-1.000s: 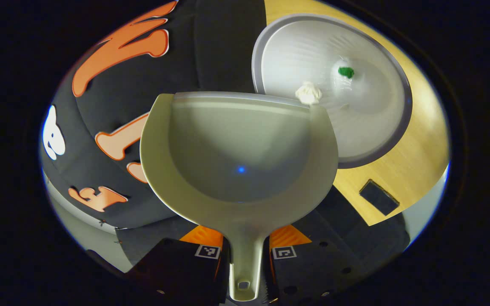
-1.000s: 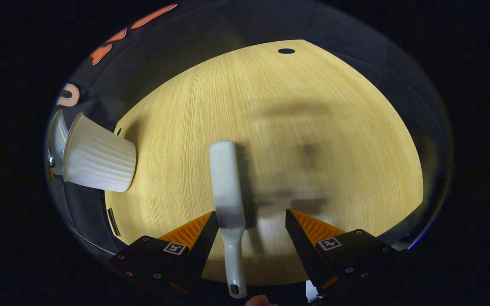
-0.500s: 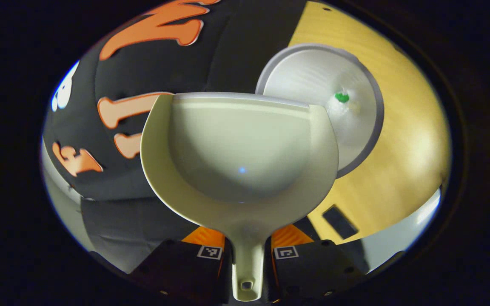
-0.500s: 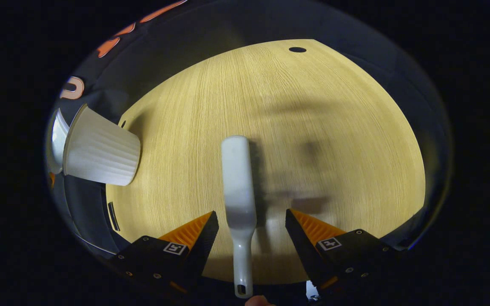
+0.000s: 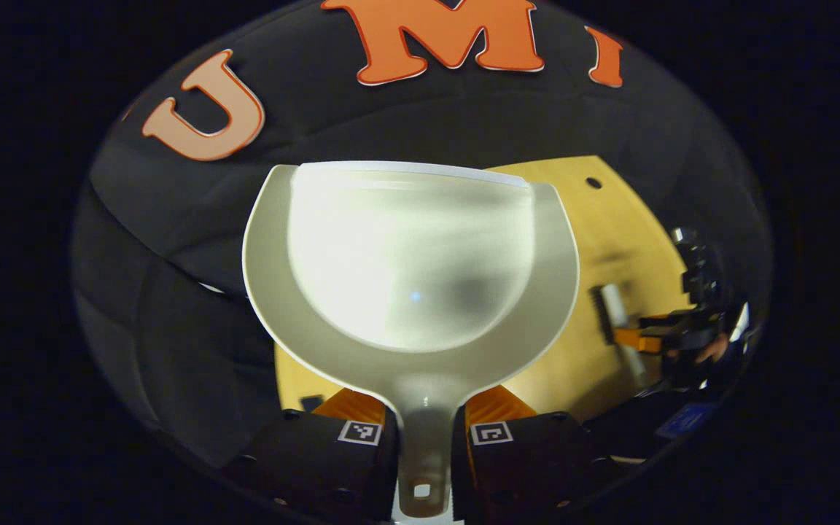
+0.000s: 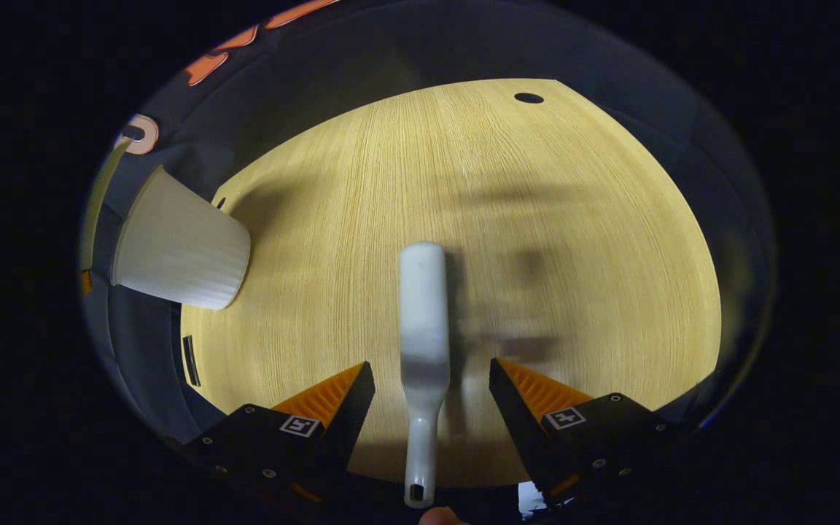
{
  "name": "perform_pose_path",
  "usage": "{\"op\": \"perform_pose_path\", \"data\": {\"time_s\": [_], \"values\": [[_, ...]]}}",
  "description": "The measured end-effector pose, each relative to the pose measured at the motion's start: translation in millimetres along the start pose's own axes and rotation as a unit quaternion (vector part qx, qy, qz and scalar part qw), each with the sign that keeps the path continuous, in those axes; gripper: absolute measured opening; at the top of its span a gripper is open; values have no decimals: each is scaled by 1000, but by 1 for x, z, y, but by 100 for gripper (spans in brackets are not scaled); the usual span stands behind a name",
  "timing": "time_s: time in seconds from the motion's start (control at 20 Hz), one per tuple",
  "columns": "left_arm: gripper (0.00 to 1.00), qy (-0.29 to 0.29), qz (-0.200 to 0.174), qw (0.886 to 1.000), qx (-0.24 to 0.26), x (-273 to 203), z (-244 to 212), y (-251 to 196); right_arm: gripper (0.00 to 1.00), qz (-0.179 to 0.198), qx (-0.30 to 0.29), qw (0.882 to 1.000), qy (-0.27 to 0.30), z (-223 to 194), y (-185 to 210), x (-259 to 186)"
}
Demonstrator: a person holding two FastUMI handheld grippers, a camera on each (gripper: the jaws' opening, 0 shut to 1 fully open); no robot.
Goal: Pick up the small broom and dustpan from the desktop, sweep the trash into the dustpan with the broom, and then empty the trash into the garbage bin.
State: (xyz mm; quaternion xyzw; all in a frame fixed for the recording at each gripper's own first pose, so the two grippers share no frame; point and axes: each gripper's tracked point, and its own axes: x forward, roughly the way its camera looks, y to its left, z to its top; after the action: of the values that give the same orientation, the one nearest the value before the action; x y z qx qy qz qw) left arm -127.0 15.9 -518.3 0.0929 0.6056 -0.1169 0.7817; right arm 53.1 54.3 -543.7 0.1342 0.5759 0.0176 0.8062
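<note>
The pale dustpan point(image 5: 413, 262) is held up in front of the booth wall, empty, its handle clamped between the fingers of my left gripper point(image 5: 424, 412). In the right gripper view the small white broom point(image 6: 424, 313) lies on the wooden desktop point(image 6: 573, 219), handle toward me. My right gripper point(image 6: 431, 379) stands open around the handle, and neither orange finger touches it. The left gripper view also has the right gripper point(image 5: 653, 337) far off to the right, over the broom point(image 5: 613, 306), with a hand point(image 5: 712, 350) behind it. The white ribbed garbage bin point(image 6: 179, 251) stands at the desk's left edge.
A round cable hole point(image 6: 529, 98) sits near the desk's far edge, and a dark slot point(image 6: 188, 361) near its left edge. Black booth cloth surrounds the desk on all sides.
The left gripper has swung the emptied dustpan away from the bin toward the wall and desk; the paper ball fell into the bin. The right gripper stays open, shifting slightly around the broom.
</note>
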Motion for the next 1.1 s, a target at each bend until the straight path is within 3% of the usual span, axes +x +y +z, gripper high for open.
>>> {"op": "perform_pose_path", "data": {"time_s": [0.1, 0.35, 0.55, 0.75, 1.1], "values": [[30, 2, -63, 998, -20, 10, -11, -51, 96, -4, 1, 1000, -2, 0, -2, -2], [30, 20, -112, 993, -30, 63, -43, -131, 96, -7, 16, 1000, -15, 2, -5, -4], [30, 63, -95, 993, -38, 123, -81, -150, 96, -15, 13, 1000, -12, -2, -9, -3], [31, 108, -80, 986, -100, 181, -109, -163, 96, -20, 0, 1000, -6, -7, -7, -1], [30, 167, -70, 974, -138, 211, -128, -185, 96, -21, -14, 1000, 4, -12, -5, -1]]}}
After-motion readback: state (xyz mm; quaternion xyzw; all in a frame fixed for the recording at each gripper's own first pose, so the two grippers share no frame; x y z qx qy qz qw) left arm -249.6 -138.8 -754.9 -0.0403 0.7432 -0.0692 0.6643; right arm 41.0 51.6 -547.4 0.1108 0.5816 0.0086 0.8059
